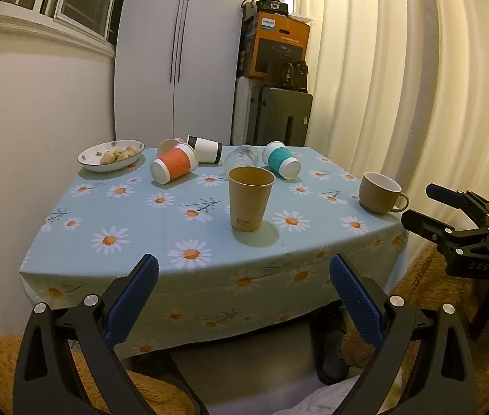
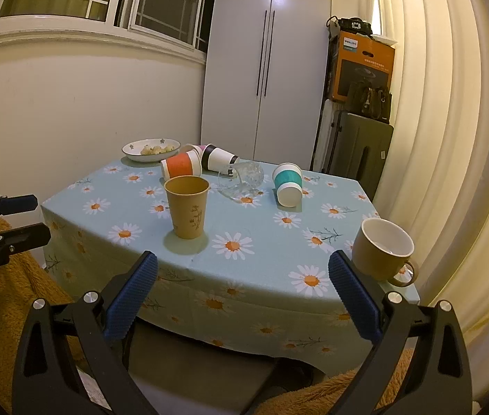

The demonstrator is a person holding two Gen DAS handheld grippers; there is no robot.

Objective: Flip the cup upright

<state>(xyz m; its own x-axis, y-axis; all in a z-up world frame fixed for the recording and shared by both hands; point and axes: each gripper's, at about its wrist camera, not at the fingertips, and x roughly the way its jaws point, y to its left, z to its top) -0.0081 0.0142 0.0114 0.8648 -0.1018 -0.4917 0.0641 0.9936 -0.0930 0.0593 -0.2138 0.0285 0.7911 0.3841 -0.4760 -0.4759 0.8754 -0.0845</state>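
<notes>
A small kitchen corner: pale cupboard [image 1: 178, 52] at back, cream curtain [image 1: 400, 86] on the rt, and a table [image 1: 140, 221] under a blue daisy-print cloth in front of me. My left gripper [image 1: 244, 278] hangs short of the near table edge, blue pads spread wide, nothing btwn them; my right gripper [image 2: 242, 278] sits the same way, wide apart and empty, just off the near rt corner. A brown paper cup [image 1: 251, 200] stands upright, mouth up, near the front-centre of the table, apart from the rest. Further back lie four cups on their sides: an orange-sleeved cup [image 1: 174, 166], a white cup w/ black bands [image 1: 205, 148] just behind it, a pinkish cup [image 1: 169, 145] mostly hidden behind the orange one, and a teal-sleeved cup [image 1: 281, 159] to the rt. A clear glass [image 2: 244, 178] lies tipped over btwn the white and teal cups. A tan mug [image 2: 381, 250] w/ white inside stands upright at the near rt corner, handle toward the edge. A flower-print bowl [image 1: 111, 156] holding pale round food sits at the far left corner.
</notes>
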